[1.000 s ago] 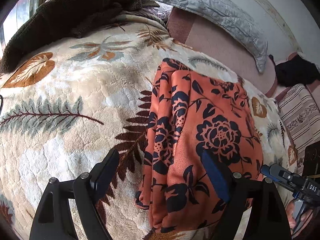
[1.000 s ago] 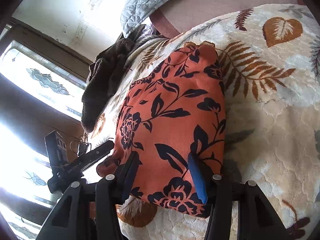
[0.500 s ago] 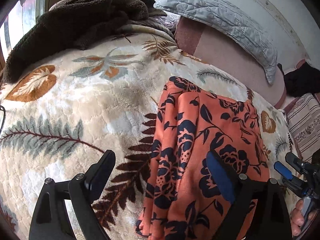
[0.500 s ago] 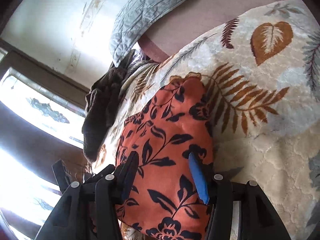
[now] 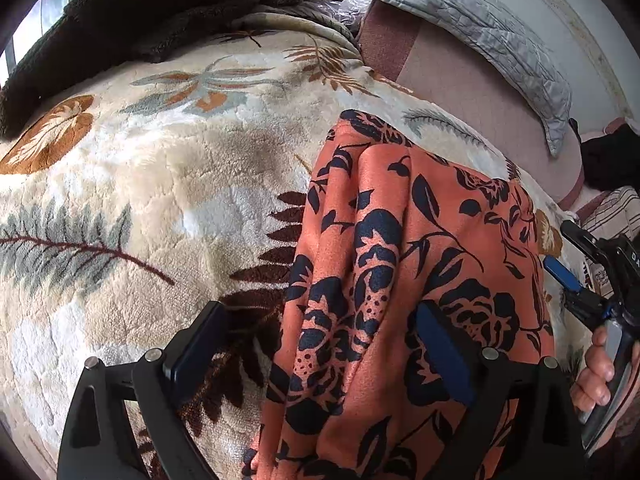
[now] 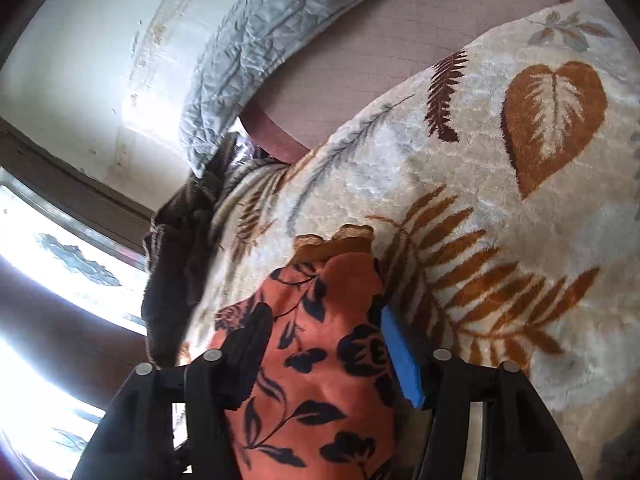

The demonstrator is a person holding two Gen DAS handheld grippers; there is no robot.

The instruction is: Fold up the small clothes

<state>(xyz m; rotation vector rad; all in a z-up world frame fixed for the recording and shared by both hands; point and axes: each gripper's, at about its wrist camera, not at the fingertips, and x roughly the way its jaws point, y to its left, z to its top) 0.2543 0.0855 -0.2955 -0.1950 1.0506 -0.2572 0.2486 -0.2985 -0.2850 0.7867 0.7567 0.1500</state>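
Observation:
An orange garment with a dark blue flower print (image 5: 404,264) lies folded lengthwise on a cream leaf-patterned blanket (image 5: 160,184). My left gripper (image 5: 316,344) is open above its near left edge; one finger is over the blanket, the other over the cloth. My right gripper (image 6: 324,344) is open, its jaws either side of the garment's (image 6: 320,360) end, not closed on it. The right gripper also shows in the left wrist view (image 5: 576,276) at the garment's right edge.
A dark brown fleece (image 5: 132,20) is heaped at the blanket's far left. A grey quilted pillow (image 5: 460,16) lies along the wall, above a pink sheet (image 5: 460,76). A dark item (image 5: 608,160) and striped cloth (image 5: 616,208) sit at the right. A window (image 6: 48,280) is on the left.
Both grippers have pulled back toward the near end of the garment and tilted up. The right gripper now sees less of the cloth and more of the blanket and wall.

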